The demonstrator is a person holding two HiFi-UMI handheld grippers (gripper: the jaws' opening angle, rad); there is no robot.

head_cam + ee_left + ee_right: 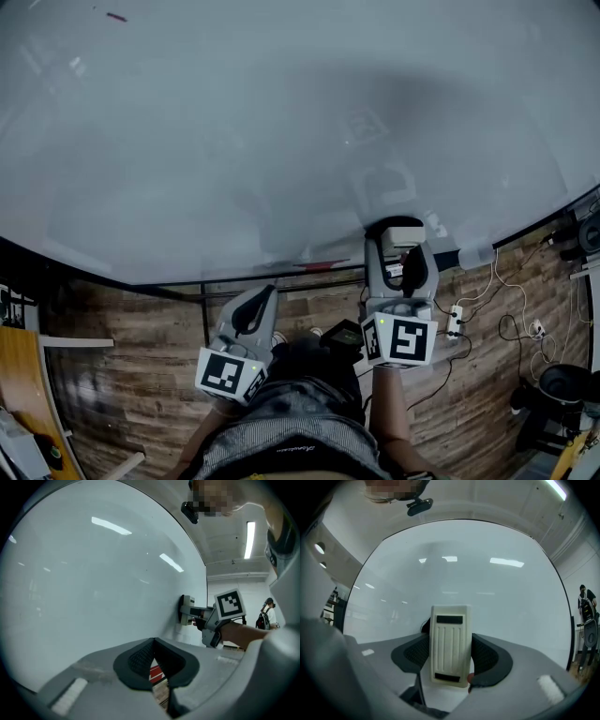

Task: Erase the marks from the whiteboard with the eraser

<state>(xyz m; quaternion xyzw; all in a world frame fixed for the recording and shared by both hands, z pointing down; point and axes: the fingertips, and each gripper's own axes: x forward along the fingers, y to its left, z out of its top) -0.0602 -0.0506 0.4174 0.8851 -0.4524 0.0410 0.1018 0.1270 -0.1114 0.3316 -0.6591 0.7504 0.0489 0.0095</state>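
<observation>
The fingers (487,658) of the right gripper (450,660) are clamped on the eraser (450,644), one pad on each long edge. The fingers (140,660) of the left gripper (154,660) are drawn together with nothing between them.

The eraser's long axis runs 12 to 6 o'clock in the right gripper view, in line with the fingers. In the left gripper view the eraser (186,610) looks pressed face-on against the whiteboard (93,583), low and toward the board's right side.

In the head view, the one plain mark is a short red stroke (115,16) near the board's top left corner. It lies at about 10 o'clock from the eraser (403,230) and well apart from it. The next sweep probably has to travel up and left across the board. Faint grey shapes sit at 12 o'clock just above the eraser; I cannot tell whether they are marks or reflections.

The right gripper (398,246) is at the board, and the left gripper (255,309) hangs below the board's lower edge.

The count is one eraser, one whiteboard, one sure mark and two grippers.
</observation>
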